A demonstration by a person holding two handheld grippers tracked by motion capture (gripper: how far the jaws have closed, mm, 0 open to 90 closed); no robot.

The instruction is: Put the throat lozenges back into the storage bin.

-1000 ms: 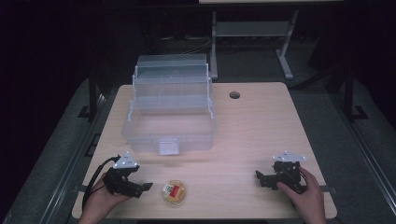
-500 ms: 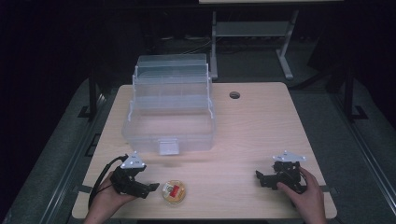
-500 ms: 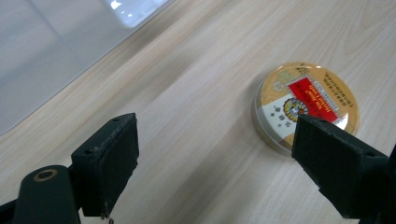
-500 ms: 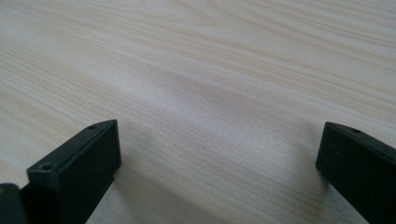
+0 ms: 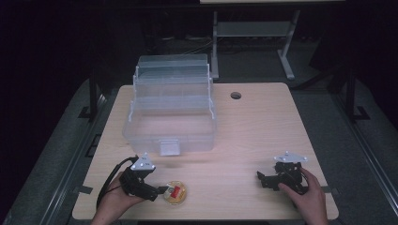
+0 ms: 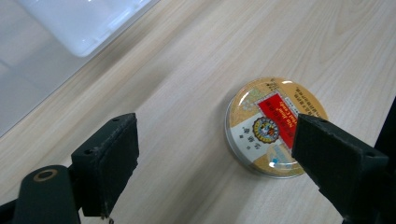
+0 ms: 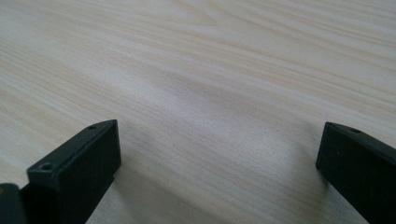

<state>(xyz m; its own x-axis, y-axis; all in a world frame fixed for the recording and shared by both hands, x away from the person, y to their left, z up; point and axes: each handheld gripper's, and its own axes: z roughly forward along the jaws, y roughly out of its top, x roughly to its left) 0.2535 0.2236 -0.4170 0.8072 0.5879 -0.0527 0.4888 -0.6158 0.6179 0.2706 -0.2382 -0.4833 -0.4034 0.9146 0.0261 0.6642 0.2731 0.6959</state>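
So the left gripper [image 5: 159, 191] sits low at the near left of the wooden table [image 5: 253, 136], held in the person's left hand [image 5: 112, 204], and its jaws are spread wide. Right in front of it is a small round tin [image 6: 275, 127] lying flat on the table, yellowish lid with a red label and a round emblem on it. In the left gripper view one jaw overlaps the tin's near edge while the other is well off to the side over bare wood, so the tin isn't squeezed. Can't tell if that one jaw actually touches it.

Over at the near right, the right gripper [image 5: 264, 179] is in the person's right hand [image 5: 307, 199], jaws also spread apart with just wood grain between them.

Behind all that, toward the middle of the table, stands a clear plastic box [image 5: 171, 110] with its tiered trays open. Farther back there's a round hole [image 5: 235, 95] in the tabletop.
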